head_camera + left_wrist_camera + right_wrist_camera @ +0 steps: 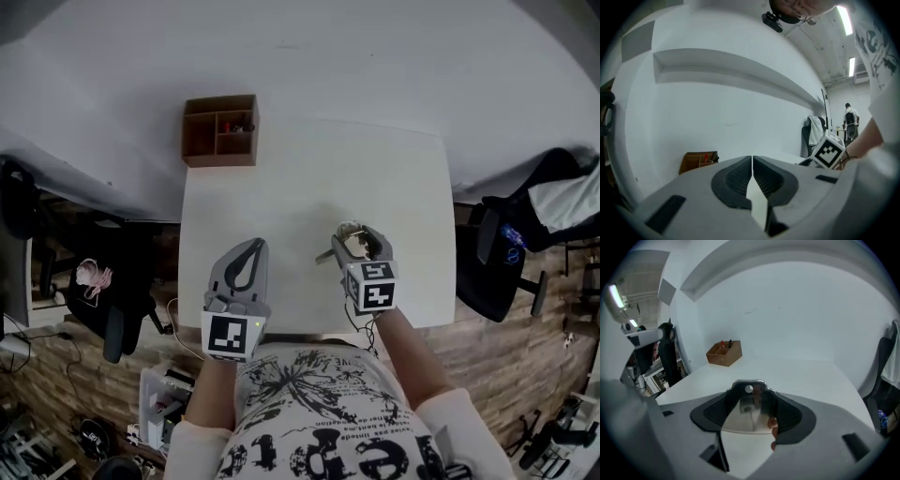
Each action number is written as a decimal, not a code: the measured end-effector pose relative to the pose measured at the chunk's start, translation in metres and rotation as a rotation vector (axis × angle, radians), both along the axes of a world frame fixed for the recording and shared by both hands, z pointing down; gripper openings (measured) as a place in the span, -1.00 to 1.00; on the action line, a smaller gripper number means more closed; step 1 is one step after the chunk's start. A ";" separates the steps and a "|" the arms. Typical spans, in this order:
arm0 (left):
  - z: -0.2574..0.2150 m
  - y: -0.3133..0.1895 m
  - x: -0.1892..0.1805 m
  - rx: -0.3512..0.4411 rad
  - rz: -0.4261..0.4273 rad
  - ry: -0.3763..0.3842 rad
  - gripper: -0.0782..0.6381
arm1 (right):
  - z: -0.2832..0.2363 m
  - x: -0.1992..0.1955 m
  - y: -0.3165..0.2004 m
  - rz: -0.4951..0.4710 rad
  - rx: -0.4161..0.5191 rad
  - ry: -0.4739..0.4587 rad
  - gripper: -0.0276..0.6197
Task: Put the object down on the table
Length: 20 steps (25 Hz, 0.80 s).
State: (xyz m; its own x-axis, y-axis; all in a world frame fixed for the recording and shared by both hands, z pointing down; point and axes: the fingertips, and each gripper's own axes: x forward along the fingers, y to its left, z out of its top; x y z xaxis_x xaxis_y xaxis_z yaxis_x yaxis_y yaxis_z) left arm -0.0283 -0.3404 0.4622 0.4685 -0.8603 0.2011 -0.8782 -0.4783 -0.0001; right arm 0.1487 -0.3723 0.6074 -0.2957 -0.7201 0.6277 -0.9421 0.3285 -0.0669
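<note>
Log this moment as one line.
left gripper: shut, empty | right gripper: shut on metal object, above table | wooden box: table's far left corner

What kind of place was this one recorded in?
Probably an office or lab workroom: a white table with a wooden desk organizer at its far corner, a black office chair beside it, and strip lights on the ceiling.
</note>
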 end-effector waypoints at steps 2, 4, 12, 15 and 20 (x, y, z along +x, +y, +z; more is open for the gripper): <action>0.009 -0.009 -0.004 -0.001 -0.003 0.001 -0.75 | 0.019 0.001 -0.007 0.008 -0.046 0.014 -0.05; 0.017 -0.016 -0.006 0.004 -0.005 0.004 -0.75 | 0.035 0.003 -0.012 0.011 -0.085 0.033 -0.05; 0.041 -0.030 -0.011 -0.052 -0.005 0.020 -0.75 | 0.079 0.001 -0.022 0.018 -0.207 0.080 -0.04; 0.047 -0.032 -0.012 -0.081 0.001 0.025 -0.75 | 0.085 -0.002 -0.023 0.026 -0.232 0.103 -0.04; 0.053 -0.037 -0.017 -0.073 0.004 0.026 -0.75 | 0.090 -0.001 -0.027 0.058 -0.276 0.133 -0.04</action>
